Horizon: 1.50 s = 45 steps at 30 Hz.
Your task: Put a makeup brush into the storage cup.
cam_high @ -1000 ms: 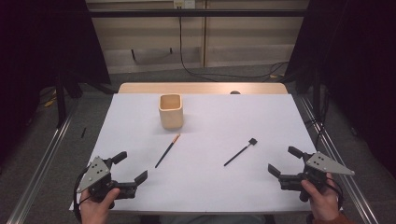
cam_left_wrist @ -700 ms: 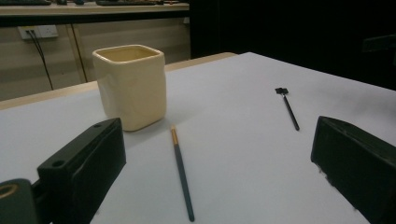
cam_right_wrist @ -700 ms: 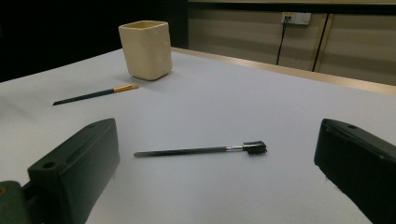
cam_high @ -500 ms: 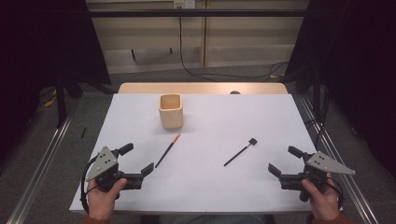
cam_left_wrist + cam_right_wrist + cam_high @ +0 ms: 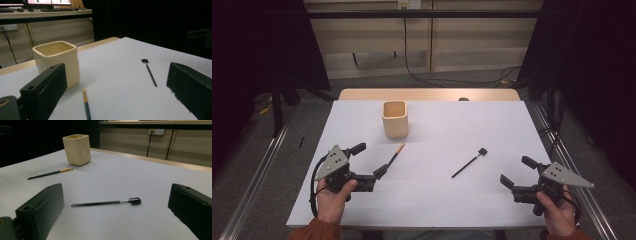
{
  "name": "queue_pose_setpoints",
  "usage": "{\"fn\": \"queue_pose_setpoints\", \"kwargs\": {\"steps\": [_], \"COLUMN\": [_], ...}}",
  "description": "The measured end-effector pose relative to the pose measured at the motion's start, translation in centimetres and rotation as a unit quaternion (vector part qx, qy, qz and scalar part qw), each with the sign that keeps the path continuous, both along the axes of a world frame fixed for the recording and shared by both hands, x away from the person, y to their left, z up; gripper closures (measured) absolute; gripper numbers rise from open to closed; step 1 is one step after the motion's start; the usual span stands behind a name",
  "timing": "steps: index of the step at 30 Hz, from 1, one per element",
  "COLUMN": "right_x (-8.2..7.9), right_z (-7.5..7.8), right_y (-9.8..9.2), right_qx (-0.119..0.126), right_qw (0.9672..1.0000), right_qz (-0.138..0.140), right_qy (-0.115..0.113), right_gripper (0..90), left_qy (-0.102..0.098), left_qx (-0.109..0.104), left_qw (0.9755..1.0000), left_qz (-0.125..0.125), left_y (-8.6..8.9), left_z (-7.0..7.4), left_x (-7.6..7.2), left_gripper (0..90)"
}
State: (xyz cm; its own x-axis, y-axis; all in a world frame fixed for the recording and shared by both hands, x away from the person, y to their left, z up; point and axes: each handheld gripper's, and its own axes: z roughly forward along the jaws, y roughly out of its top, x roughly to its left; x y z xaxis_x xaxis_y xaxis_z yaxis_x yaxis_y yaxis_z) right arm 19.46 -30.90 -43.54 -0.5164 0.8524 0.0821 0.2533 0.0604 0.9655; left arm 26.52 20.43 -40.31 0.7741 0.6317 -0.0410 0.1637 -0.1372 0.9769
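The thin dark-handled brush with a tan tip (image 5: 393,155) is lying flat on the white table sheet (image 5: 437,200), just in front of the cream square ceramic cup (image 5: 394,119). The left gripper (image 5: 368,162) is hovering beside its handle end, jaws spread wide and holding nothing. Closing too high risks skidding the slim handle away or nudging the cup. The right gripper (image 5: 514,172) is waiting wide open and empty near the black flat-headed brush (image 5: 469,162).

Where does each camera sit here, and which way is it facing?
High view: above the person's side, looking forward and down on the table; both hands and grippers show, left gripper, right gripper.
Left gripper view: low between its open jaws, facing the cup and gold-tipped brush.
Right gripper view: low between its open jaws, facing the black-headed brush.
Both gripper views share the cup and both brushes.
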Motion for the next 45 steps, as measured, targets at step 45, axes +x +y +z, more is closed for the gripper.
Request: {"fn": "queue_pose_setpoints", "kwargs": {"steps": [45], "right_x": [0.1], "right_z": [-0.1], "right_y": [0.1], "right_qx": [0.001], "right_qw": [1.0000], "right_qz": [-0.001], "right_qy": [0.005], "right_gripper": [0.0], "left_qy": [0.046], "left_qx": [0.059], "left_qw": [0.9971], "left_qz": [0.012], "left_y": [-4.5], "left_z": [2.5], "left_x": [9.0], "left_gripper": [2.4]}}
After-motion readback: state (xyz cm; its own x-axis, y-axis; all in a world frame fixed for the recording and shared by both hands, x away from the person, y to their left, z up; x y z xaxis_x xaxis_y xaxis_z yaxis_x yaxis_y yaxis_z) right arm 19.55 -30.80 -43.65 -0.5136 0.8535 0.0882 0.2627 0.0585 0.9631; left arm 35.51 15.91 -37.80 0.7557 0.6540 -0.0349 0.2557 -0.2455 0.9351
